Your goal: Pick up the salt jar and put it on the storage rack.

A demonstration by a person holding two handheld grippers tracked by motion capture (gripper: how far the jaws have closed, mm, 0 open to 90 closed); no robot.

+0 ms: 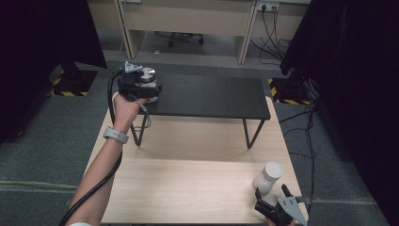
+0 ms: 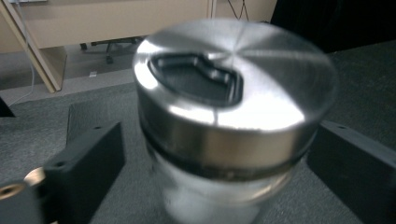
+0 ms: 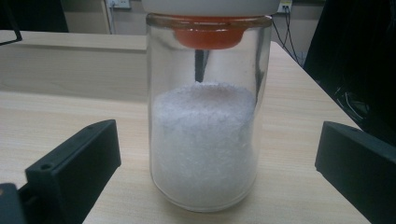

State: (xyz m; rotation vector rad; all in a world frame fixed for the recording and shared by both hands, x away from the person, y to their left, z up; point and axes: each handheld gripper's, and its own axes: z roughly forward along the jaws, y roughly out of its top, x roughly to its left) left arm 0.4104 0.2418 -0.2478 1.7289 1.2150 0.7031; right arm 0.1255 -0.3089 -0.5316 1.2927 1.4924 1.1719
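Our left gripper (image 1: 147, 89) stands wide open around the steel canister (image 2: 233, 116) on the black shelf (image 1: 211, 96): we judge it just placed. Right gripper (image 1: 273, 197), open, brackets the glass jar (image 3: 205, 140); next, close on it.

Left tongs (image 1: 141, 80) raised, jaws apart, right tongs (image 1: 273, 192) low, open.

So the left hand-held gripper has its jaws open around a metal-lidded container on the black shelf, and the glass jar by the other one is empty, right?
Not quite: the jar is not empty. The right gripper view shows it about half full of white grains. The rest holds: the left hand-held gripper has its jaws open around the metal-lidded container on the black shelf.
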